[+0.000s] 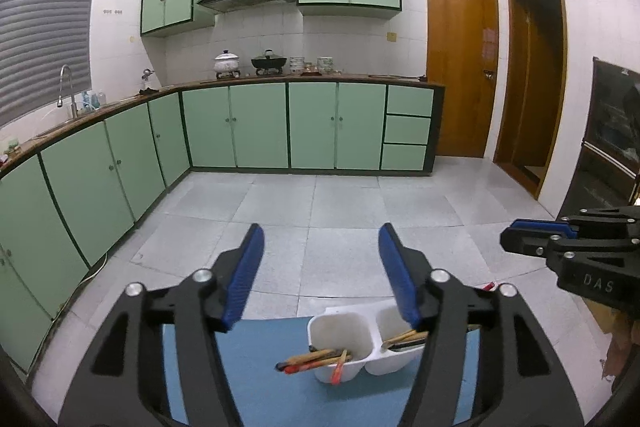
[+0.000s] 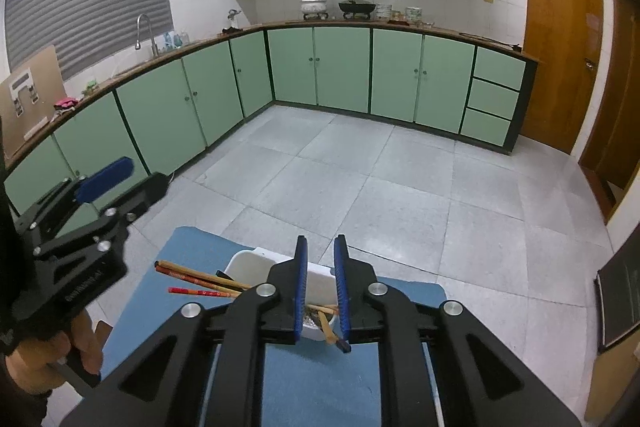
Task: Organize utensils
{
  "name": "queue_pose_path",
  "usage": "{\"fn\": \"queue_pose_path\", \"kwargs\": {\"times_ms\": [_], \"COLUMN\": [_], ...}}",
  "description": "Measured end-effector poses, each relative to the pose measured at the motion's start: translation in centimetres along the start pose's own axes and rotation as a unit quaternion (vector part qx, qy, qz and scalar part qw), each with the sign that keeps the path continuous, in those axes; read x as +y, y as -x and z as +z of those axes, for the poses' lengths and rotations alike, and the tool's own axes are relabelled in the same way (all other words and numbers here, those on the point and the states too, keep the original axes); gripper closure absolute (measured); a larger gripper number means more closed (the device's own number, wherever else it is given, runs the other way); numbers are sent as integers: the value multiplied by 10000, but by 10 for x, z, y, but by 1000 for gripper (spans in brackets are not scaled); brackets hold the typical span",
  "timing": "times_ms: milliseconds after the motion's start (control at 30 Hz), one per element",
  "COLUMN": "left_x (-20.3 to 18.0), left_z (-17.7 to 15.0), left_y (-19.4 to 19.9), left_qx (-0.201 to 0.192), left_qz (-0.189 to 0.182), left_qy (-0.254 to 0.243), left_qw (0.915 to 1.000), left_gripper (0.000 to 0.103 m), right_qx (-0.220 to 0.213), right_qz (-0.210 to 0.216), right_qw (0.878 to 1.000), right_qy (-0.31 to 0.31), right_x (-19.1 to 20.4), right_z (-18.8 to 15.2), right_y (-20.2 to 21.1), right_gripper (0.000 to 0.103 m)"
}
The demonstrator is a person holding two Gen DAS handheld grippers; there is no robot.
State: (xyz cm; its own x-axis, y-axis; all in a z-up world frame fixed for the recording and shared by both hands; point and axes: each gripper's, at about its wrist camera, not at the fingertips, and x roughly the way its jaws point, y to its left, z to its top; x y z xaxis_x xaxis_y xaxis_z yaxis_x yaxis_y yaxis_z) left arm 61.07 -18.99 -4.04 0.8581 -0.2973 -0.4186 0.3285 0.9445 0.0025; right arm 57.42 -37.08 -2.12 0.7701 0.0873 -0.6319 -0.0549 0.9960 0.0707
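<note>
My left tongs stand wide and empty, my right tongs narrow and empty, just above the white holder at 6 o'clock, whose chopsticks point toward 9 o'clock

Stood on the mat, near its far edge — a two-compartment holder. Held chopsticks in the left compartment, sticking out leftward, and more utensils in the right. Lay beyond — floor, then counter cabinets.
</note>
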Motion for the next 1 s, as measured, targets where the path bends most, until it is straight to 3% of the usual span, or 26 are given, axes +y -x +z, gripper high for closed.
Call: {"fn": "queue_pose_path", "kwargs": {"times_ms": [100,200,367,467,633,833,900,1000], "left_x": [10,24,40,53,63,64,53,37], "left_z": [0,-8,-36,-62,-109,-168,-185,-210], "left_y": [14,41,90,127,199,299,328,377], "left_qx": [71,36,136,319,319,262,294,218], "left_qz": [91,70,112,147,562,682,739,745], "left_qy": [126,325,407,521,230,702,718,758], "left_qw": [9999,9994,9990,9980,9976,9949,9942,9941], "left_gripper": [35,23,10,7,5,5,5,5], "right_qx": [-53,-176,-682,-896,-1022,-818,-678,-667], "right_qz": [45,169,-139,-201,-595,-1273,-1357,-1094], "right_qw": [9999,9995,9973,9956,9930,9877,9860,9882], "right_qy": [-85,-224,-216,-184,10,-385,-694,-834], "right_x": [1,3,25,42,73,101,107,120], "right_z": [-5,-16,-62,-96,-158,-231,-252,-282], "right_y": [13,31,82,110,151,198,215,247], "right_gripper": [84,71,20,10,6,6,6,6]}}
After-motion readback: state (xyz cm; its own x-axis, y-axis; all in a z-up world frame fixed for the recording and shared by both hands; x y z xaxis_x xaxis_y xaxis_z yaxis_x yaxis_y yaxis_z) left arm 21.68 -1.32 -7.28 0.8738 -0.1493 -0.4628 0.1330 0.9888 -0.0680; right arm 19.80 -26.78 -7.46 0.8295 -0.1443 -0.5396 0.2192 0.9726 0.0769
